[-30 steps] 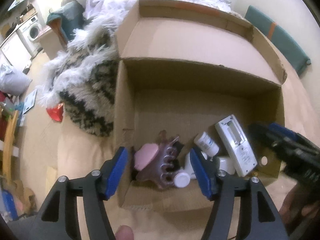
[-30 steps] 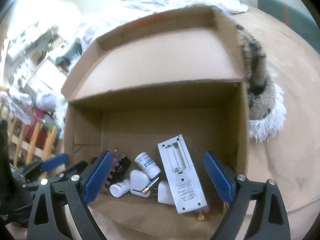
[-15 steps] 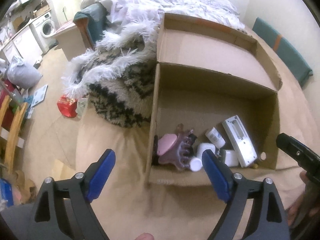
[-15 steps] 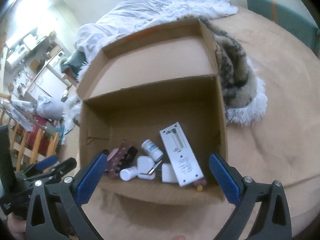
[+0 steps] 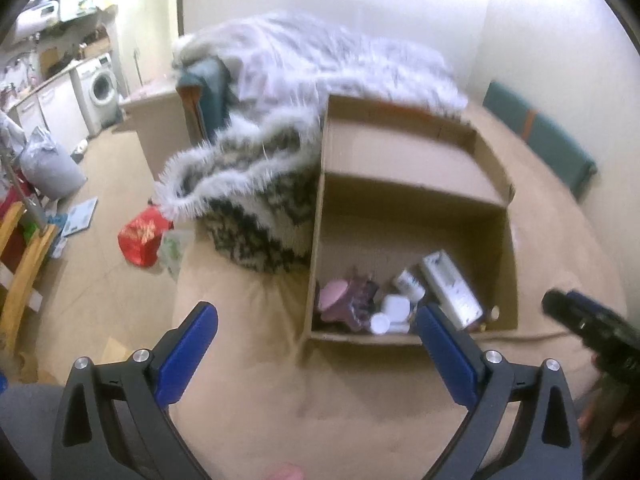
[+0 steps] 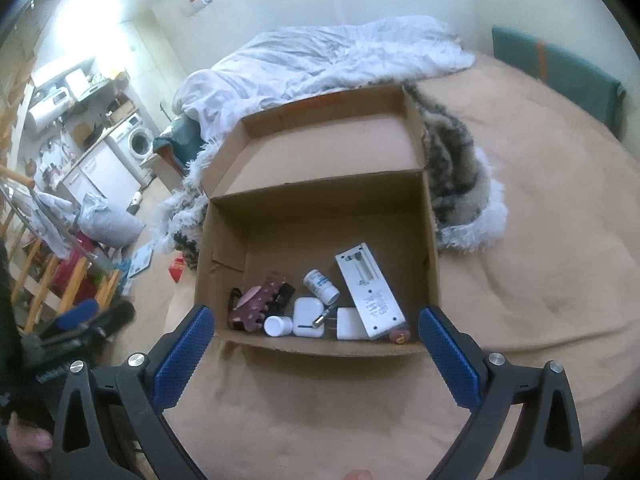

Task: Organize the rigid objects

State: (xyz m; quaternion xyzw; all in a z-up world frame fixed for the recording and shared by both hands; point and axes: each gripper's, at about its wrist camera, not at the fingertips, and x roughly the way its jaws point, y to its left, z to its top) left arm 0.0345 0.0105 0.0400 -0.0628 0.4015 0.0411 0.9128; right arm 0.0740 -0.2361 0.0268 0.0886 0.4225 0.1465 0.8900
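An open cardboard box (image 6: pixel 224 248) sits on the tan bed cover. Along its near wall lie a purple hair claw (image 6: pixel 256 304), a white battery device (image 6: pixel 368 292), a white pill bottle (image 6: pixel 320 286), a small white bottle (image 6: pixel 278 325), a white earbud case (image 6: pixel 308 316) and a white plug (image 6: pixel 349 328). My right gripper (image 6: pixel 315 316) hangs open above the box's near edge, holding nothing. My left gripper (image 5: pixel 316 316) is back from the box's left corner, its jaws opening with nothing between them. In the left wrist view the claw (image 5: pixel 360 300) and the device (image 5: pixel 452 288) show inside the box (image 5: pixel 400 192).
A fluffy black-and-white throw (image 5: pixel 248 184) lies against the box's left side, with a white duvet (image 6: pixel 320 56) behind. A teal cushion (image 6: pixel 560 76) stands at the far right. The floor on the left holds a red bag (image 5: pixel 140 236), a wooden frame (image 5: pixel 20 276) and a washing machine (image 5: pixel 100 84).
Both grippers have drawn back and upward from the box, so it looks smaller. The left jaws have spread much wider. The hair claw stays in the box.
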